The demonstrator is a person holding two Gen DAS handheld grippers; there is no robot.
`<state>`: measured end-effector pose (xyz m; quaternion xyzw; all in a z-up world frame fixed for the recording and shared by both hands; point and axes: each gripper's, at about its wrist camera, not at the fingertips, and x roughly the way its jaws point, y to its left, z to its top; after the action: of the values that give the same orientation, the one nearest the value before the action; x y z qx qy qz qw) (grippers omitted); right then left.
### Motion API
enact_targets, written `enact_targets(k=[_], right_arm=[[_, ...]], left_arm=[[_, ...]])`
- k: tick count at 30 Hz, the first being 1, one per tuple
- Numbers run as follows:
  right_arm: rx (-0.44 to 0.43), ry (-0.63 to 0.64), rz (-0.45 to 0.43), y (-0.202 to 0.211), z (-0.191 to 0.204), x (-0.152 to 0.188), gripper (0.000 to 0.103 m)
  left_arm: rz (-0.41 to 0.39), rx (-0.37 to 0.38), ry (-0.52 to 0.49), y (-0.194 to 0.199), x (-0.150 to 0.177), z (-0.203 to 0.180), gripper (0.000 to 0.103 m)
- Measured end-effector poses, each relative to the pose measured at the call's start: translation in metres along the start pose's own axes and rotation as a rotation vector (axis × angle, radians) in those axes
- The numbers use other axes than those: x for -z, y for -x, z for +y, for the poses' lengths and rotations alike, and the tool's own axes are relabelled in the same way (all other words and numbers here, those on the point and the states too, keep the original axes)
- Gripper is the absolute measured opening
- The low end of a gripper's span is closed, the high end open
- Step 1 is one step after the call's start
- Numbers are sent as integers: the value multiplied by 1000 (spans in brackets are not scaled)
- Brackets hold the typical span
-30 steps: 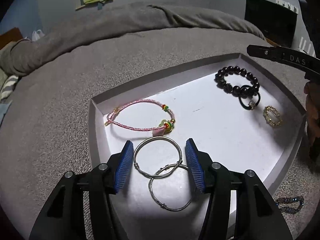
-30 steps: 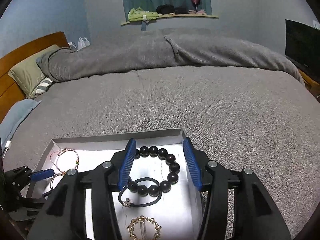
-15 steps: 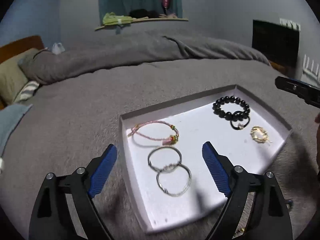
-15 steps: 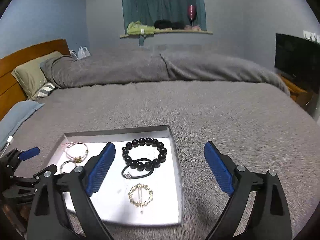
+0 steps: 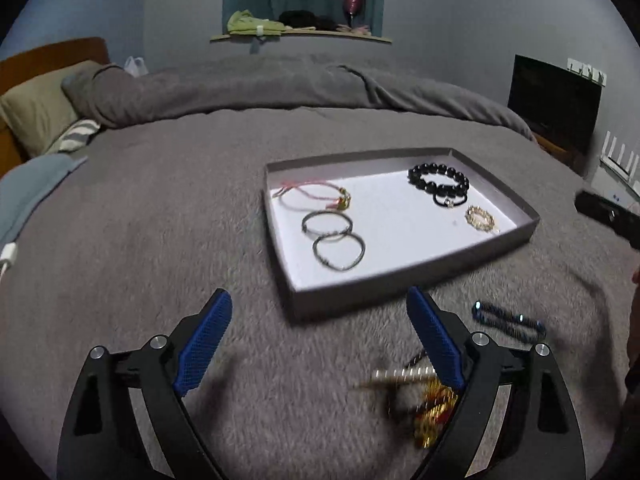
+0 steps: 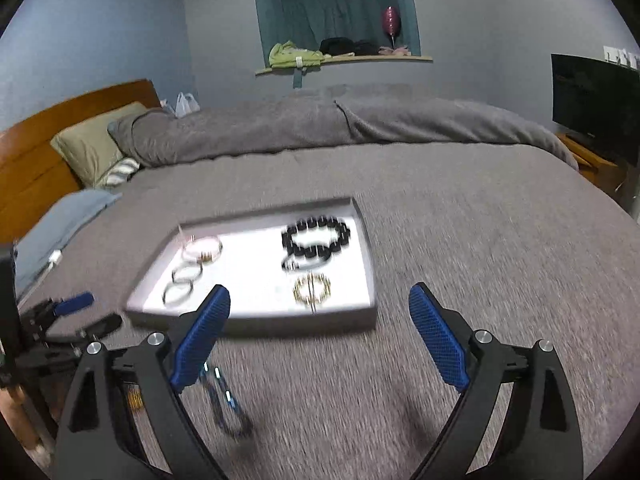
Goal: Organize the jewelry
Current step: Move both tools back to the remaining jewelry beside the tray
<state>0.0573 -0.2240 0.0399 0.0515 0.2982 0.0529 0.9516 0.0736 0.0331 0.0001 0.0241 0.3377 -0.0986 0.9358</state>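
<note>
A grey tray with a white floor lies on the bed; it also shows in the right wrist view. It holds a pink bracelet, two silver bangles, a black bead bracelet, a black hair tie and a gold ring piece. On the blanket in front of the tray lie a blue bead bracelet and a blurred gold and red piece. My left gripper is open and empty, back from the tray. My right gripper is open and empty.
The grey blanket covers the bed. Pillows and a wooden headboard are at the left. A television stands at the right. A shelf with clothes is on the far wall.
Both grippers have opened wide and pulled back and up from the tray. The blue bracelet and the gold piece on the blanket have come into view.
</note>
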Motion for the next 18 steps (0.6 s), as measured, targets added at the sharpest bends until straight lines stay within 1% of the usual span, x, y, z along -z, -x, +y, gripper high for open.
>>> enact_targets(k=[3,5,7,9,11,13,18], right_arm=[[-26,11,48,2,-3,22,90],[-63,32,94,-2,1,34,90],[-86,46,125,-8,8,39,89],[-108,55,143,-11,15,43,89],[-120,75,152,-12,20,46,89],[-119,96,157,-12,25,49,88],[-123,130,187,-16,33,53,85]], left_arm=[[6,-8,-6,4,11,-1,89],[37,1,-16,1,17,-2,89],[58,14,-25,-3,20,-4,89],[61,13,-37,-3,21,-8,89],[69,34,-60,-2,22,-14,89],[62,36,-80,0,24,-19,89],[77,37,-120,-3,28,-30,89]])
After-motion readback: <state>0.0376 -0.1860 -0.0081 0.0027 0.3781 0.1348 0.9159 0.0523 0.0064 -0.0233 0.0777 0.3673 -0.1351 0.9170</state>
